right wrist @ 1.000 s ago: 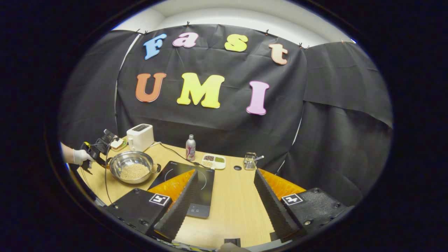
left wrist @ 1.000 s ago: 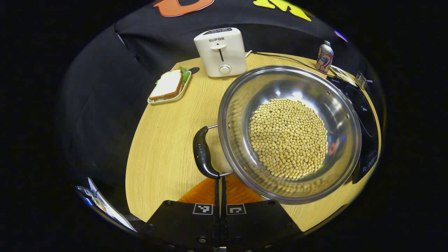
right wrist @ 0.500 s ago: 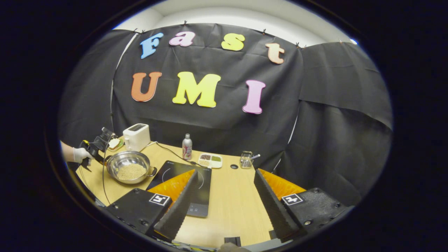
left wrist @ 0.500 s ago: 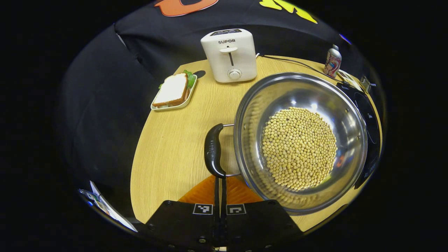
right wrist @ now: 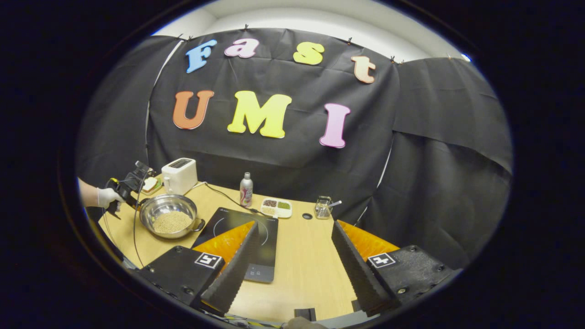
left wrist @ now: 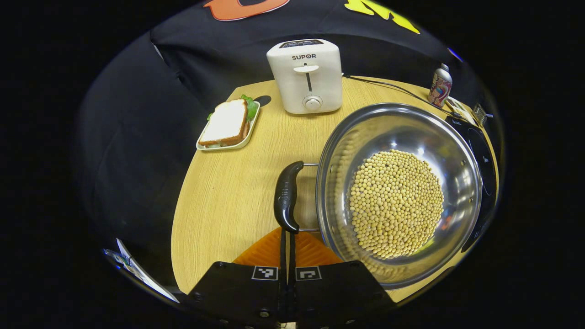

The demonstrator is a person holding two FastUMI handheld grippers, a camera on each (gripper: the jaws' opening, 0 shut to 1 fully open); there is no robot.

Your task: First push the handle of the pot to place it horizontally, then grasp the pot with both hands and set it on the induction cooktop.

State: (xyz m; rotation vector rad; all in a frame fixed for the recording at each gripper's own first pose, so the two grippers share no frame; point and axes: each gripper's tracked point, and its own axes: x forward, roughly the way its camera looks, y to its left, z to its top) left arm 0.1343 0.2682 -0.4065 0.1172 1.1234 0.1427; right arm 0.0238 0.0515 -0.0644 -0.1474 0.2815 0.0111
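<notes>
Pot [left wrist: 397,192] handle [left wrist: 286,196] sits just ahead of my closed left gripper [left wrist: 288,235]; I nudge it gently sideways, right gripper [right wrist: 292,251] wide, waiting.

Left tongs [left wrist: 288,237] closed, tips at pot [left wrist: 397,192] handle [left wrist: 286,196] end; toaster [left wrist: 305,75] behind.

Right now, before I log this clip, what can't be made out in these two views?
- Left claw contact with the pot handle: left gripper view, closed tips meet its end; touching or just short, unclear.
- Cooktop: left gripper view, mostly behind the pot and cut by the edge.
- Cooktop panel: right gripper view, partly behind the open right claw's finger.
- Tray contents: right gripper view, too small.
</notes>
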